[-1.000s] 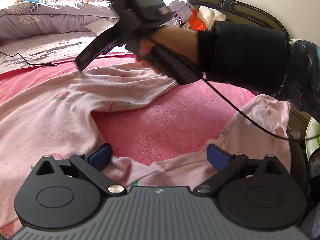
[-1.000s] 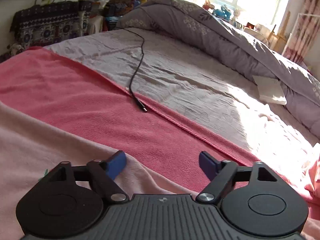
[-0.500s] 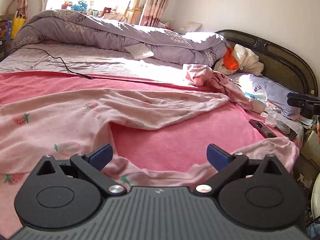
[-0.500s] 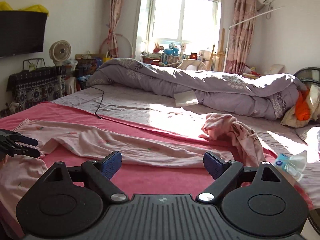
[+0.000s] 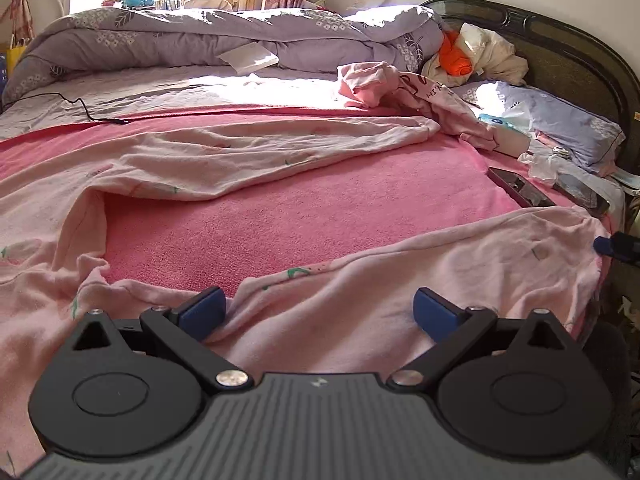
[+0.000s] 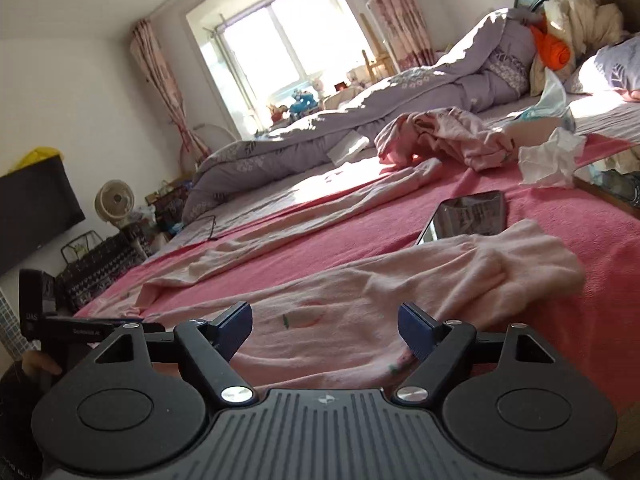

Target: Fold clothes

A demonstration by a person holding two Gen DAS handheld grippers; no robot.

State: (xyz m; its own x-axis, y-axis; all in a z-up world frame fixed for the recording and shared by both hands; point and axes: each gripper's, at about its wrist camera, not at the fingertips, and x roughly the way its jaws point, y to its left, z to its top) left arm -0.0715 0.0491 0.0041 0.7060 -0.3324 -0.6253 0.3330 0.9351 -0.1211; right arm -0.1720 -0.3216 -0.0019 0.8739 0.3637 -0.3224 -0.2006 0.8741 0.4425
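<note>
Pink trousers [image 5: 248,160] spread across red blanket [image 5: 320,216], legs apart. Right gripper [image 6: 326,330] just narrowed slightly, spread over near leg cuff [image 6: 532,260], nothing pinched. Left gripper [image 5: 318,312] spread, seemingly empty. Pinch cuff edge through both layers, carry onto far leg.

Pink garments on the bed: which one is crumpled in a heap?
The small pink garment near the headboard, bunched up; the strawberry-print pyjama trousers lie spread out on the pink blanket.

We look from just behind each hand-held gripper, along its two fingers. The left hand-held gripper [image 5: 318,312] looks down across the bed [image 5: 320,216] toward the headboard. The right hand-held gripper [image 6: 325,330] sits low, tilted, facing the window. Both views share the pink pajamas [image 5: 460,264] and purple quilt [image 5: 240,36].
</note>
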